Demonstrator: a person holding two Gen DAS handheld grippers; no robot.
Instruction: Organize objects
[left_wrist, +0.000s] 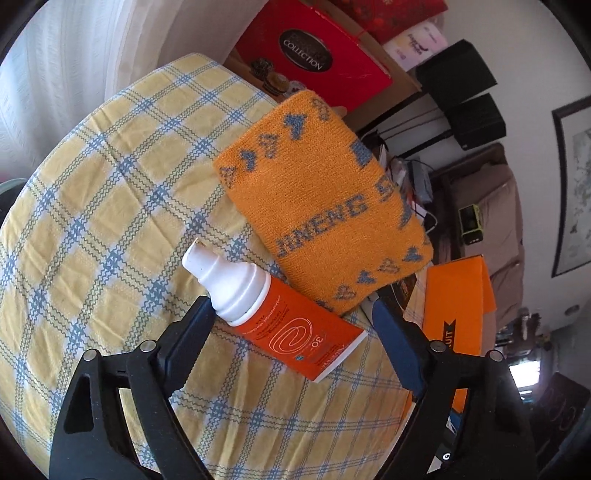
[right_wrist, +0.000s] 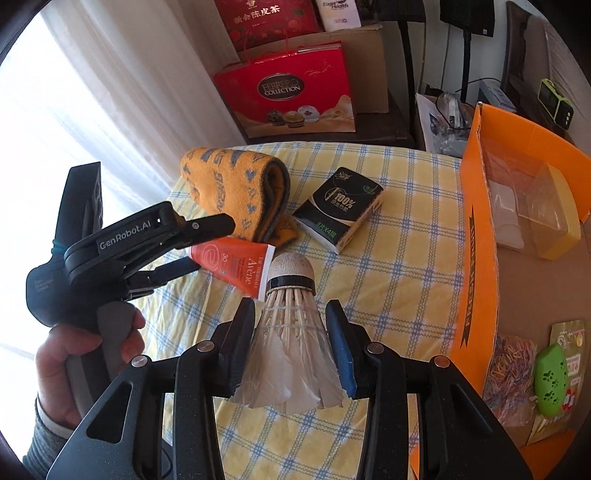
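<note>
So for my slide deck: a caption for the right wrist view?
Right gripper clamps a shuttlecock above the checked tablecloth, orange box alongside.

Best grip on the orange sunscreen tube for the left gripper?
Take the sunscreen tube across its flat orange body, just below the white pump cap, coming from above. It lies flat on the tablecloth; the open left gripper already straddles it, one finger near the cap's neck.

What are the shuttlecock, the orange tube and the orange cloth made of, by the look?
Shuttlecock: white feather skirt with visible quills and thread binding; rounded pale base looks like cork.
Orange tube: glossy, likely plastic, flat crimped end, smooth white pump cap.
Orange cloth: knitted fabric, matte; the rows of stitches show, grey pattern worked in.
</note>
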